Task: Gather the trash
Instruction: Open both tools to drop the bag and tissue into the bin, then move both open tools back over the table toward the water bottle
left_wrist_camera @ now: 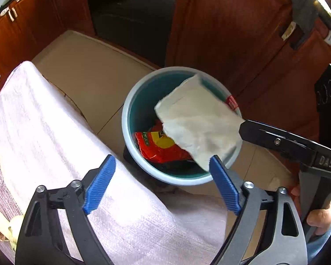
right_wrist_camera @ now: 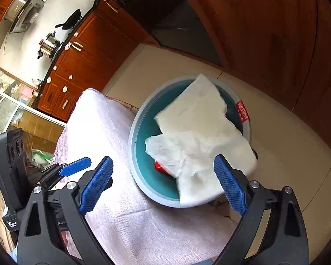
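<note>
A round bin (left_wrist_camera: 130, 119) with a pale blue rim and teal inside stands on the floor beside the table; it also shows in the right wrist view (right_wrist_camera: 141, 145). A red and yellow wrapper (left_wrist_camera: 158, 148) lies in it. A white paper tissue (left_wrist_camera: 196, 121) hangs over the bin's mouth, just off my right gripper's fingers (left_wrist_camera: 273, 140). In the right wrist view the tissue (right_wrist_camera: 200, 132) is in front of my open right gripper (right_wrist_camera: 163, 185), free of its pads. My left gripper (left_wrist_camera: 162, 183) is open and empty above the table edge.
A table with a pale pink cloth (left_wrist_camera: 44, 137) fills the left. Brown wooden cabinets (left_wrist_camera: 231, 22) stand behind the bin, on a beige tiled floor (left_wrist_camera: 88, 77). A stove with pots (right_wrist_camera: 48, 46) is at the far left. My left gripper's blue finger (right_wrist_camera: 75, 167) shows in the right wrist view.
</note>
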`<state>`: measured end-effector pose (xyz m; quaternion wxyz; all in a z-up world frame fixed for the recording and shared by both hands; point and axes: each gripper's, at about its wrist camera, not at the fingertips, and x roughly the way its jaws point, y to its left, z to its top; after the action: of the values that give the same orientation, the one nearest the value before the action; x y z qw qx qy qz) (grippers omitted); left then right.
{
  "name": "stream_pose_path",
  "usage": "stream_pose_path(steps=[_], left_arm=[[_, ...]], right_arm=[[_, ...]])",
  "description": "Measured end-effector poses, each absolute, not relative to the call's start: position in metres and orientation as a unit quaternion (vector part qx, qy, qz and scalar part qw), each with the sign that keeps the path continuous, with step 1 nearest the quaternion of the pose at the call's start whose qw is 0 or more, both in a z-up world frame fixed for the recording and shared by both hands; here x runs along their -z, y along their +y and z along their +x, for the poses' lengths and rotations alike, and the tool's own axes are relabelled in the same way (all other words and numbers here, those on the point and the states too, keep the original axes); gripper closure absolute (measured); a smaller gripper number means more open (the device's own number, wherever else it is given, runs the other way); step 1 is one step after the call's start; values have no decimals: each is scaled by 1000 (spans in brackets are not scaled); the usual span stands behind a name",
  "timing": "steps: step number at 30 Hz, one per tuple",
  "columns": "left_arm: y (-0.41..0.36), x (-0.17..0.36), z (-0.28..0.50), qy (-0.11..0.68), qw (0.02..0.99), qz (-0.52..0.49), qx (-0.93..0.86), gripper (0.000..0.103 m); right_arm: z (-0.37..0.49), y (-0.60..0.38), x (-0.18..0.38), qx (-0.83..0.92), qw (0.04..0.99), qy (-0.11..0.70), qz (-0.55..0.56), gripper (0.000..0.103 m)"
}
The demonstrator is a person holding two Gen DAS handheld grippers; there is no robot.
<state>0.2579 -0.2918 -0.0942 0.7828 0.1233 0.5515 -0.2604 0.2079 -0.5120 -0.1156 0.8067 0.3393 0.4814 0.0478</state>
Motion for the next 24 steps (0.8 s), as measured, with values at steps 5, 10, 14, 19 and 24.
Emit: stream_pose_path(steps=[5, 10, 14, 19, 24], left_arm=[[-289, 86, 253, 546, 789, 110, 261, 8], [-278, 79, 243, 547, 790, 92, 261, 7], [-261, 71, 231, 544, 795, 78, 257, 6], [-235, 61, 220, 539, 802, 65, 248, 6], [-203, 56, 212, 538, 809, 54, 233, 5]], right_arm=[[204, -510, 112, -42, 802, 489, 341, 14], [202, -499, 108, -43, 800, 493, 340, 13], [198, -482, 102, -55, 801, 499, 327, 13], [198, -458, 93, -72, 803, 503, 311, 13], [197, -429, 83, -90, 806, 506, 294, 13]])
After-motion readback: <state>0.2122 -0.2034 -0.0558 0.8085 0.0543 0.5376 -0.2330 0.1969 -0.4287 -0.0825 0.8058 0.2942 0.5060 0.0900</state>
